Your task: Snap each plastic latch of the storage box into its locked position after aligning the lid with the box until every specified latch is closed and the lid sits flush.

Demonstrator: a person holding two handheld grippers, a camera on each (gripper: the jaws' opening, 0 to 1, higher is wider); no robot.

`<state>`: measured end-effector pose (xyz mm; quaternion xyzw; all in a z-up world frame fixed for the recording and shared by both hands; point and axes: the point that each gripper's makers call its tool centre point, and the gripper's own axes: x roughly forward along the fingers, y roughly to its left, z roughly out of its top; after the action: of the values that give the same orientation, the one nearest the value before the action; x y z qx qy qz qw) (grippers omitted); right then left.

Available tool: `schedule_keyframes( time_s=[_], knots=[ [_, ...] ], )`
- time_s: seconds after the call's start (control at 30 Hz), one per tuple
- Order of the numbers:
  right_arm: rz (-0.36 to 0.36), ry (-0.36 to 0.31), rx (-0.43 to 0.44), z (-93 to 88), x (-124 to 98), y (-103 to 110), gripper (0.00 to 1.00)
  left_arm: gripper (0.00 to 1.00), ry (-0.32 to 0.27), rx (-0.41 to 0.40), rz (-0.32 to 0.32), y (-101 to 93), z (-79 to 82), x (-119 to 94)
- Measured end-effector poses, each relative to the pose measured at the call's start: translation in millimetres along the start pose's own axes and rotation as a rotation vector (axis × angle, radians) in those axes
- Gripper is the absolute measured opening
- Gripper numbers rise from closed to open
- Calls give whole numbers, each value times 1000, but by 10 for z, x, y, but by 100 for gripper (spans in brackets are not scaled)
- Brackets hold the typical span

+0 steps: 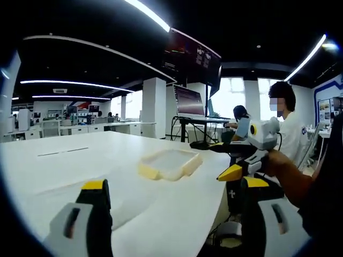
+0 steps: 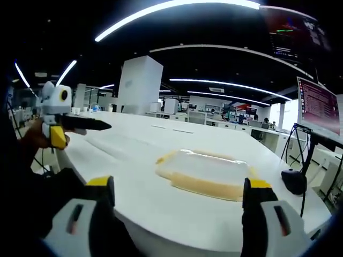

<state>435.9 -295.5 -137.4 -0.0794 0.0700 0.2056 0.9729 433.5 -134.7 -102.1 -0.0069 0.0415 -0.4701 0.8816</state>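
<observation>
One storage box (image 2: 206, 174) on table (image 2: 134, 160) — lid on; both hand-held grippers' jaws apart, empty.

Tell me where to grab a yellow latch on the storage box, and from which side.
Take the yellow latch along the storage box's near long edge with the right gripper, coming in from the table's edge: the box lies flat, that latch faces you, and the open jaws already bracket it.

Storage box (image 2: 206, 174) on table (image 2: 134, 155), ahead btwn both grippers; monitor (image 1: 188, 100) behind.
</observation>
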Motion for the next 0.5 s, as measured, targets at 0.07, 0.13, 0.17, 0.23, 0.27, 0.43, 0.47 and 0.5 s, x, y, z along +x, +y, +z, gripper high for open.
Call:
schedule_keyframes(
  time_s=[0.07, 0.13, 0.17, 0.23, 0.27, 0.43, 0.47, 0.5],
  knots=[
    [-2, -2, 0, 6, -7, -12, 100, 100, 1, -1, -2, -6, -3, 8],
    [-6, -2, 1, 5, -11, -26, 100, 100, 1, -3, -7, -25, -6, 22],
    [-7, -1, 1, 1, -13, -31, 100, 100, 2, -2, -9, -33, -8, 29],
    [-8, 1, 0, -5, -17, -41, 100, 100, 6, 0, -13, -50, -17, 45],
    [-9, 2, 0, -6, -19, -48, 100, 100, 7, 0, -15, -57, -21, 53],
    [-17, 2, 1, -11, -41, -83, 100, 100, 13, 4, -26, -93, -36, 98],
    [-19, 3, 1, -12, -45, -94, 100, 100, 14, 3, -28, -100, -39, 109],
    [-21, 3, 1, -15, -52, -104, 100, 100, 15, 3, -29, -106, -42, 120]
  ],
)
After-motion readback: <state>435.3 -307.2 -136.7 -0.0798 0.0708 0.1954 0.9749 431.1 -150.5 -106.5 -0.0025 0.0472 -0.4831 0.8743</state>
